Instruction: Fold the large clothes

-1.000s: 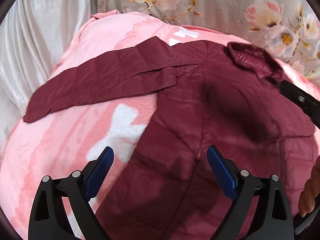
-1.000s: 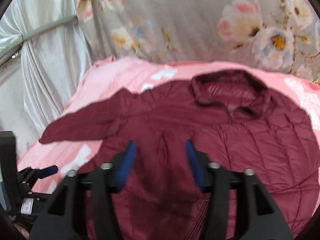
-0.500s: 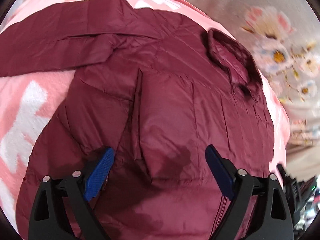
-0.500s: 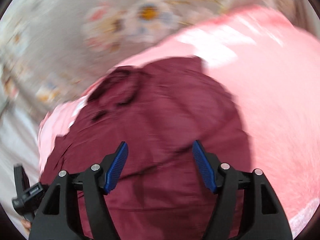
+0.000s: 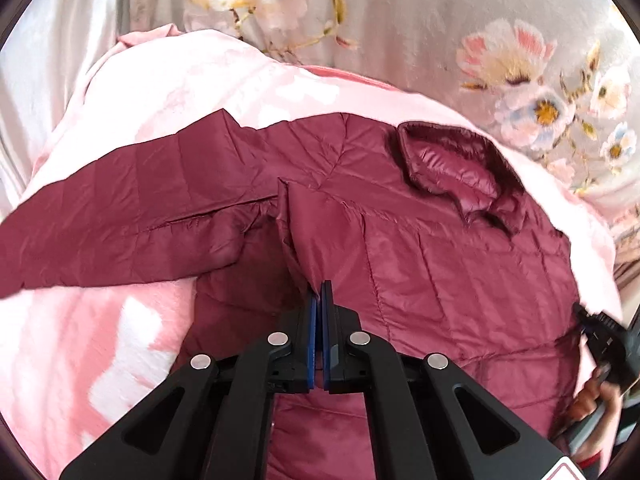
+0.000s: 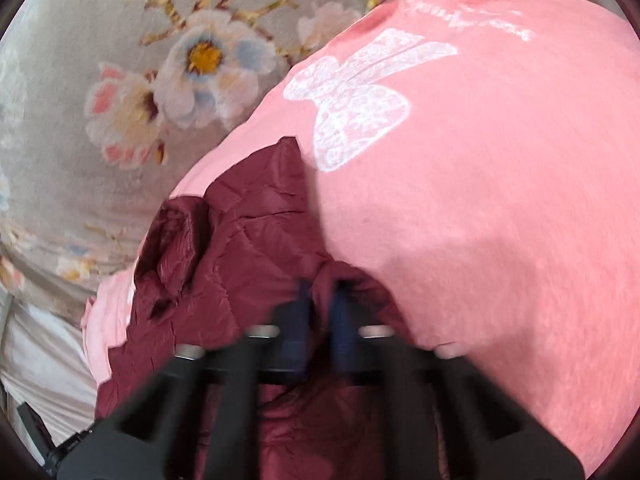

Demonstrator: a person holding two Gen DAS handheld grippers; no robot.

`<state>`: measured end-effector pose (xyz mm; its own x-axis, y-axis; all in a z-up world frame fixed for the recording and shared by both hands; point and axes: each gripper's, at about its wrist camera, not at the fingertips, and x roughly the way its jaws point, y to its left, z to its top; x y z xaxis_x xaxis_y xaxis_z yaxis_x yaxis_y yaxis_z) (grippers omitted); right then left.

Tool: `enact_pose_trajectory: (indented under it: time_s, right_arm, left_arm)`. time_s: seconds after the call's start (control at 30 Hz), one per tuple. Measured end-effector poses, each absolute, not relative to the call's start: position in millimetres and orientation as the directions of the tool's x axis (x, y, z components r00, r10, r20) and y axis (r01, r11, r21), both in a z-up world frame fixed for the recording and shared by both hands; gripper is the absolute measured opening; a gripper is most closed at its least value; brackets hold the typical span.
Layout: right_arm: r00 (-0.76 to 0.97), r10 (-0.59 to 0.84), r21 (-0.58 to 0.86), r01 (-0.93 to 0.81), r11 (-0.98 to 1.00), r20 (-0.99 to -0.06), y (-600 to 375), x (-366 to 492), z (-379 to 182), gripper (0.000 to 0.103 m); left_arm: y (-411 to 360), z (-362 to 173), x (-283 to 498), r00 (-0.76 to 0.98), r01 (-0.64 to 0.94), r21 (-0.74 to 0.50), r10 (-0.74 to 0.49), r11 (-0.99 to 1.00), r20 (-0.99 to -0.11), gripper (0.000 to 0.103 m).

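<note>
A dark red quilted jacket (image 5: pixel 440 264) lies spread on a pink blanket (image 5: pixel 80 340), collar (image 5: pixel 452 168) toward the far side, one sleeve (image 5: pixel 120 208) stretched out to the left. My left gripper (image 5: pixel 320 292) is shut on a raised fold of the jacket near the armpit. In the right wrist view the jacket (image 6: pixel 240 260) lies at lower left. My right gripper (image 6: pixel 320 296) is blurred, its blue pads nearly together on the jacket's right edge. It also shows at the right of the left wrist view (image 5: pixel 604 340).
A grey floral fabric (image 5: pixel 480 40) hangs behind the bed, also in the right wrist view (image 6: pixel 120 80). White satin cloth (image 5: pixel 40 60) hangs at the left. The pink blanket (image 6: pixel 500 200) with a white bow print (image 6: pixel 352 92) spreads right of the jacket.
Both grippers went from wide open to closed on the jacket. The left one pinched a fold near the armpit; the right one swung to the jacket's right edge.
</note>
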<state>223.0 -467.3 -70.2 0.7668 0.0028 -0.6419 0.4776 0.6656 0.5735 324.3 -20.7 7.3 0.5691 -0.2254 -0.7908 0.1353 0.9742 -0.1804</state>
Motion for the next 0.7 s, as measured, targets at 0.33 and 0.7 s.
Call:
enact_pose_trajectory:
  time_s: [0.33, 0.7]
  right_arm:
    - [0.584, -0.254, 0.191, 0.593, 0.782, -0.771, -445.4, 223.4, -75.3, 0.002]
    - [0.722, -0.201, 0.059, 0.318, 0.946, -0.662, -308.9, 236.1, -19.6, 0.016]
  left_arm:
    - [-34.0, -56.5, 317.2, 0.535, 0.155, 0.008, -0.078, 0.988, -0.841, 0.005]
    - [-59.1, 12.9, 295.9, 0.665, 0.172, 0.066, -0.066, 0.983, -0.744, 0.043]
